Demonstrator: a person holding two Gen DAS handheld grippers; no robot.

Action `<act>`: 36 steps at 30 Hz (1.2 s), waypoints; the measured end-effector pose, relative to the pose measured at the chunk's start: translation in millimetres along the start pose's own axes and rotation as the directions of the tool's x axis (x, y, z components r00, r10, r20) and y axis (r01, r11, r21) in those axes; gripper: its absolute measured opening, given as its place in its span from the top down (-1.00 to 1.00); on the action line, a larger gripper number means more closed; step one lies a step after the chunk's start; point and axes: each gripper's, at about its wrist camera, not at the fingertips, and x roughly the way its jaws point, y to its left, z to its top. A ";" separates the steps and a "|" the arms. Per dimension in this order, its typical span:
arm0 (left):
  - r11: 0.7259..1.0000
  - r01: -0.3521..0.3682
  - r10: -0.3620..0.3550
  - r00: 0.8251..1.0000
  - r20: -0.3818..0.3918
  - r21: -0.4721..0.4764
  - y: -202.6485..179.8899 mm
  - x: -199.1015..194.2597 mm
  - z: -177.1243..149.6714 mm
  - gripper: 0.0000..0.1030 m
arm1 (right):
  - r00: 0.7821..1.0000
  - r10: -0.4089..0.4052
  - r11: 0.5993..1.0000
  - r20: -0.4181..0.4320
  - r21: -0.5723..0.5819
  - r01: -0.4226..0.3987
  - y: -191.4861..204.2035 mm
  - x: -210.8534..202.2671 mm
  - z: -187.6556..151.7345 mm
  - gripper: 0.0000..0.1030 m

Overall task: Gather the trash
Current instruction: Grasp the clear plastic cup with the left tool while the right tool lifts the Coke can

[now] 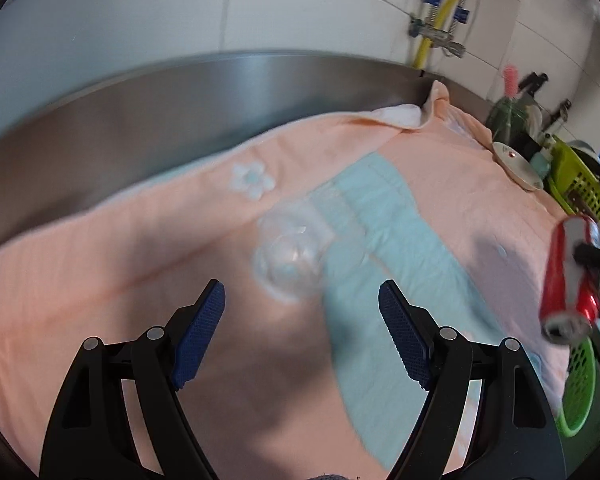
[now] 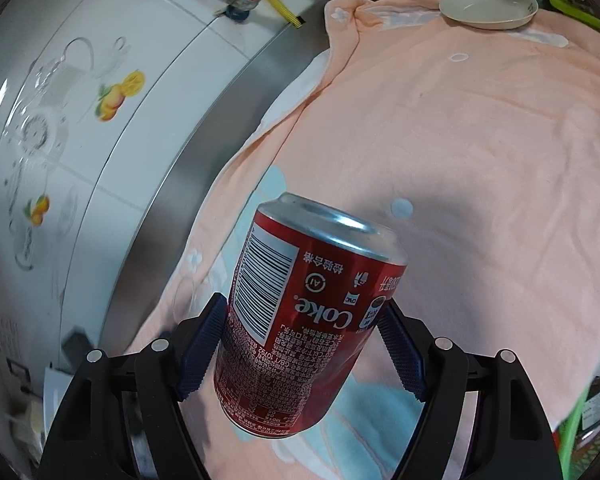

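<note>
My right gripper is shut on a red Coke can and holds it upside down above the pink towel. The can also shows in the left wrist view at the far right, blurred, above a green basket. My left gripper is open and empty just above the towel. A clear crumpled plastic cup lies on the towel just ahead of its fingertips.
A white saucer sits at the towel's far end; it also shows in the left wrist view. A lime-green crate stands beyond it. A steel counter edge and tiled wall run along the left.
</note>
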 end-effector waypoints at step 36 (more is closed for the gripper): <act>0.997 0.029 -0.028 0.999 -0.022 0.067 -10.6 32.2 13.3 -0.17 | 0.988 -0.107 0.981 0.115 -0.153 0.124 -29.8 -100.9 -79.4 -0.42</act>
